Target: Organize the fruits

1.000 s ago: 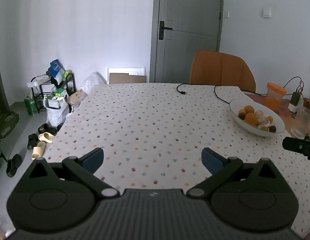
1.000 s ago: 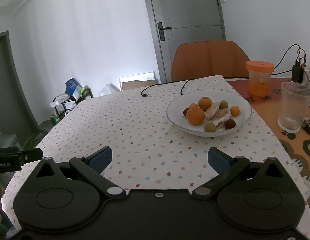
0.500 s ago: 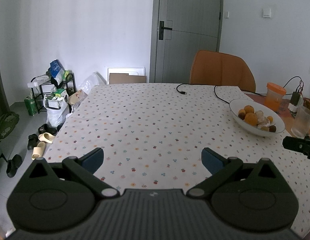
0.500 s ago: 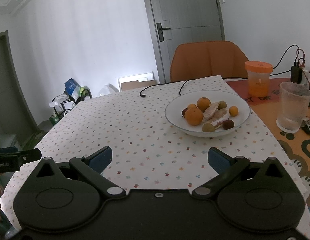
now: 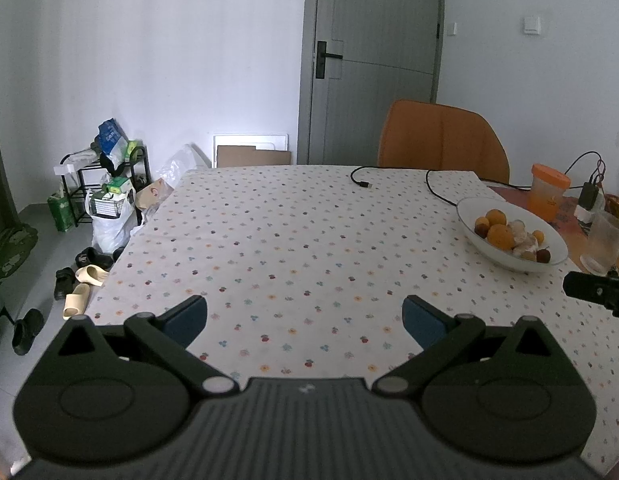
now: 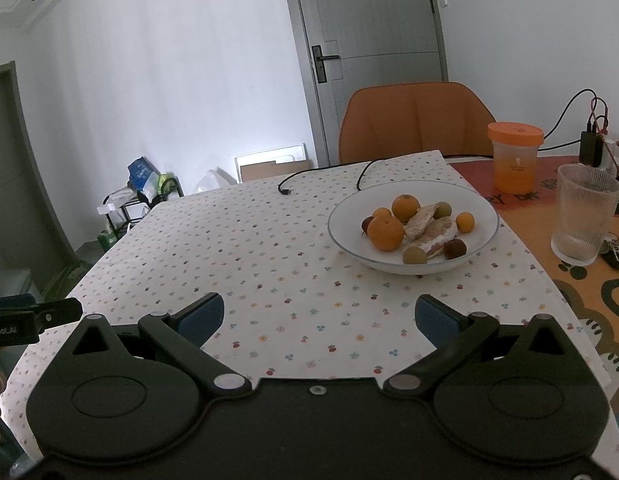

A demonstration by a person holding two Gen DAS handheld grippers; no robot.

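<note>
Fruits [image 6: 417,230] are all sitting together in the white bowl [image 6: 483,208] toward the right side of the bench [image 6: 269,248], and no loose piece is showing anywhere on the patterned cloth. That is fitting two readings: the gathering into the bowl may be over, or the pile may be waiting to be sorted out of it; the pictures are not settling which. Inside the bowl, three oranges and a smaller yellow-orange fruit are lying around two pale peeled segments, with a few small round pieces, greenish and dark red, resting at the edges. Beyond the bowl, an orange-lidded jar [image 6: 514,158] is holding an orange content, and a ribbed glass [image 6: 585,220] is standing apparently empty. The right claw [image 6: 319,316] is hovering over the cloth short of the bowl, fingers spread wide and holding nothing. The left claw [image 5: 305,314] is likewise gaping and empty, well to the left of the bowl.
</note>
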